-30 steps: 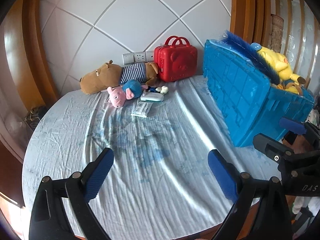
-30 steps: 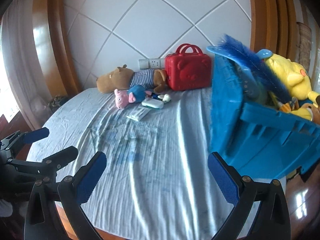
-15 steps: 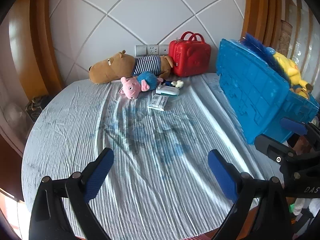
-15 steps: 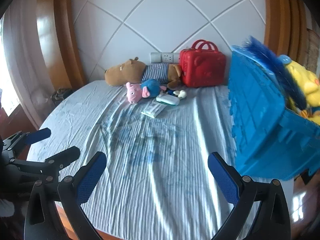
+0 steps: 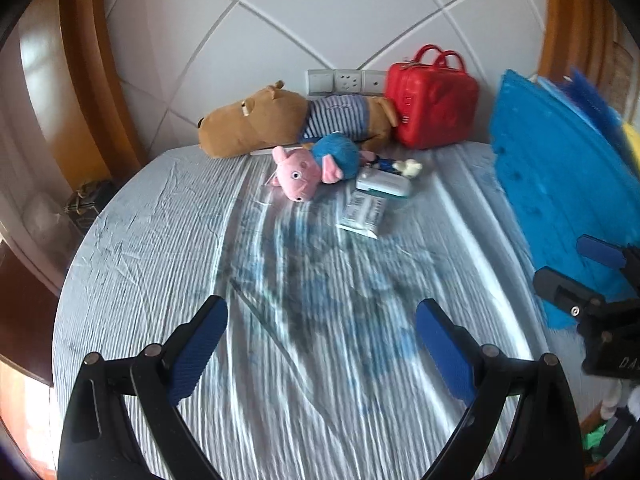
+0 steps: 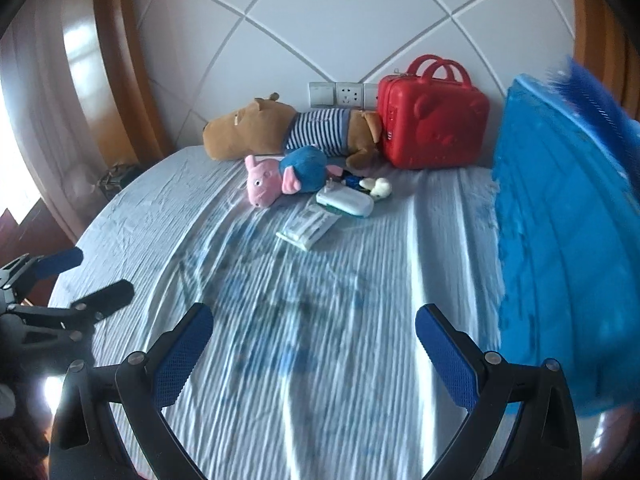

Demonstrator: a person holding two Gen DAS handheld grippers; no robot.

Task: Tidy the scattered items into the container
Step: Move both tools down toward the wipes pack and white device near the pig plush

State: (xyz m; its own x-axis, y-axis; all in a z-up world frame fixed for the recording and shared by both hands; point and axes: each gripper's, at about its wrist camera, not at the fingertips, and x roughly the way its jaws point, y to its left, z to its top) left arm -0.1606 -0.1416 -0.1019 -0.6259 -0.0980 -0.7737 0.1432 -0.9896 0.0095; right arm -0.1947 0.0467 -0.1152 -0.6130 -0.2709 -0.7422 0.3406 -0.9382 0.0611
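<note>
Bright daylight enters from the left, glare streaks the bedsheet (image 6: 320, 280), motion blur, fisheye-curved edges.

Both grippers have swung left — blue crate (image 5: 560, 184) slid rightward, seemingly blurred

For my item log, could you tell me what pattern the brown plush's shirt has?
Blue-and-white stripes on the shirt, clearest in the right wrist view.

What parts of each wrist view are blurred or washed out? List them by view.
Left wrist view: the blue crate and the foreground bedsheet are motion-smeared, while the pink pig plush stays fairly sharp. Right wrist view: the crate smears too, and bright window glare washes out the left edge.
</note>
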